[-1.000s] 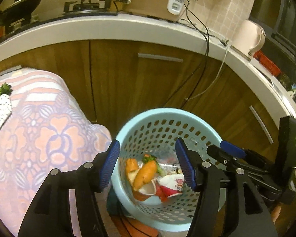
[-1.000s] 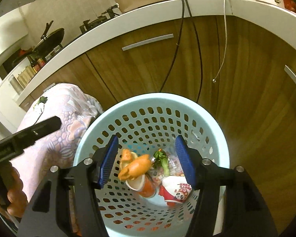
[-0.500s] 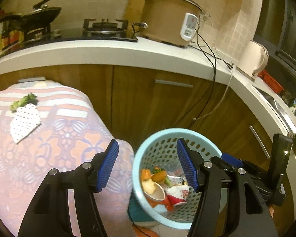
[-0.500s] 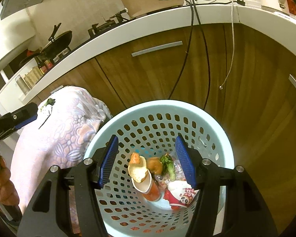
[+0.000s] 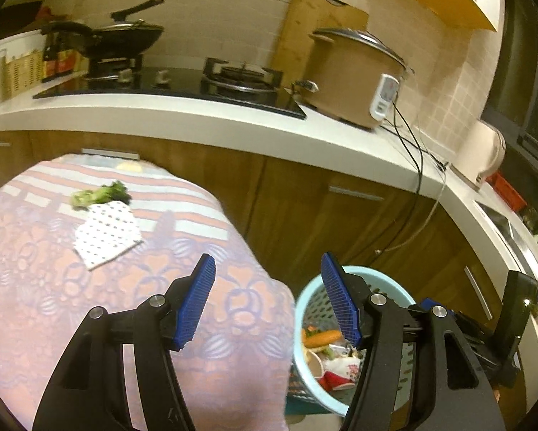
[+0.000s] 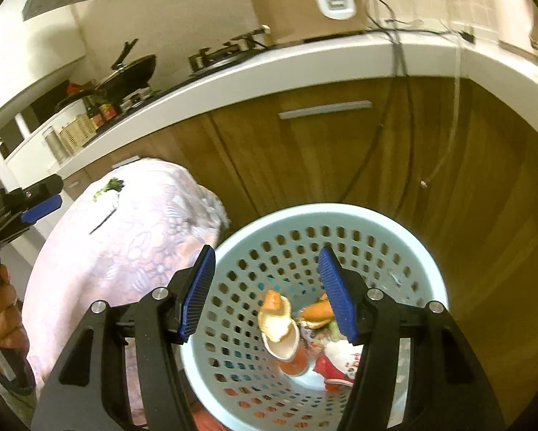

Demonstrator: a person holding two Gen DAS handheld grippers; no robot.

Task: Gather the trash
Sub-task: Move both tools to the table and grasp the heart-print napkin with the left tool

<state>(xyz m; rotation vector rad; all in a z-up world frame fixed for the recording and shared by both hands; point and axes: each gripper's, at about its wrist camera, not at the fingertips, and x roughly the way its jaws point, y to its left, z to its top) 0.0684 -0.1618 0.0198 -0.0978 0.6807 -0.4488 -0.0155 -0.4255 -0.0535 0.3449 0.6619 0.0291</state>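
A light blue perforated basket [image 6: 405, 251] stands on the floor beside a table covered in a floral cloth [image 5: 53, 287]. It holds peel [image 6: 274, 318], a carrot piece [image 6: 317, 310], a paper cup [image 6: 287, 348] and a red-and-white wrapper [image 6: 335, 359]. My right gripper [image 6: 265, 294] hangs open and empty over the basket. My left gripper [image 5: 269, 301] is open and empty above the table's edge, with the basket [image 5: 312, 298] to its right. On the cloth lie a green vegetable scrap [image 5: 102, 194] and a white dotted paper [image 5: 107, 230], beyond the left gripper.
Wooden cabinets [image 5: 341, 215] under a white counter [image 5: 197, 118] run behind the table and basket. A stove [image 5: 240, 79], a wok [image 5: 125, 34], a rice cooker [image 5: 355, 79] and a kettle [image 5: 481, 154] stand on it. Cords [image 6: 394, 107] hang down the cabinet fronts.
The left gripper rose and swung left from over the basket to the table's edge, bringing the paper and greens into view. The right gripper lifted slightly above the basket; trash has settled inside.
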